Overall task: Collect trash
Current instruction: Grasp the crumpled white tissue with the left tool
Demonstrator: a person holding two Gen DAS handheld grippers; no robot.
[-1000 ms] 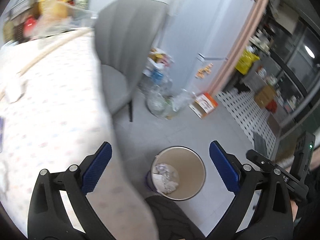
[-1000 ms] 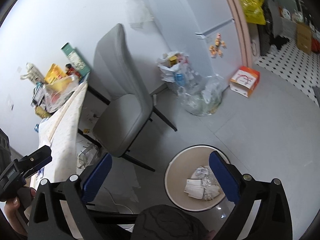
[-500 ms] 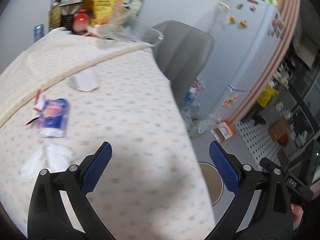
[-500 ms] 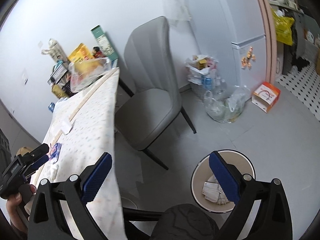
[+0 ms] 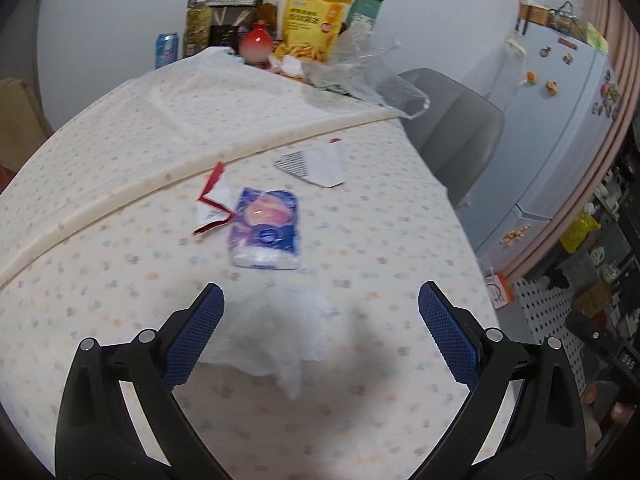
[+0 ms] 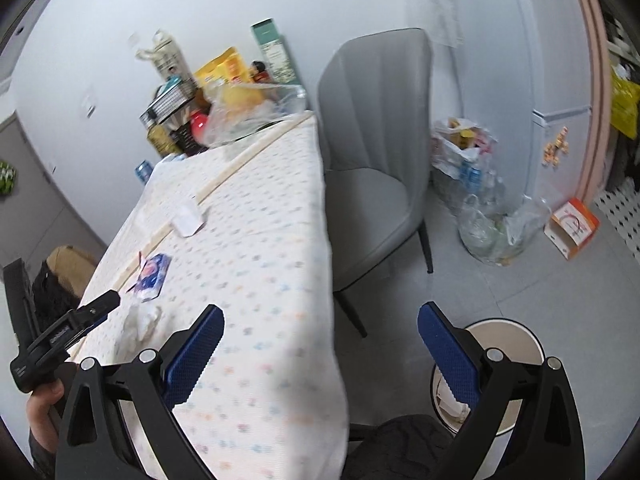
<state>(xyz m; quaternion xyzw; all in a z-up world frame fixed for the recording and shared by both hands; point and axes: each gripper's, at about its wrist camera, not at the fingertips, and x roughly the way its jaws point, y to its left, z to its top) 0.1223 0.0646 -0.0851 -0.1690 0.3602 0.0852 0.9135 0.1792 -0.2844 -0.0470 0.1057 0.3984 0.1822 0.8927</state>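
Observation:
My left gripper [image 5: 320, 332] is open and empty, hovering over a crumpled white tissue [image 5: 280, 332] on the dotted tablecloth [image 5: 360, 240]. Beyond it lie a blue tissue packet [image 5: 266, 234], a torn red-and-white wrapper [image 5: 212, 204] and a white card [image 5: 316, 162]. My right gripper [image 6: 320, 352] is open and empty over the table's near edge. The round trash bin [image 6: 516, 344] stands on the floor at the lower right, with paper inside. In the right wrist view the tissue [image 6: 138, 326], the packet [image 6: 152, 272] and the left gripper [image 6: 68, 332] show at the left.
A grey chair [image 6: 376, 152] stands beside the table. Snack bags, bottles and a clear plastic bag [image 5: 360, 68] crowd the table's far end. Plastic bags of bottles [image 6: 480, 200] and an orange box [image 6: 574, 228] sit on the floor by the fridge [image 5: 560, 128].
My left gripper swung from above the trash bin up over the table and now hovers at the tissue. My right gripper rose and turned left from the bin toward the table. Both stayed open.

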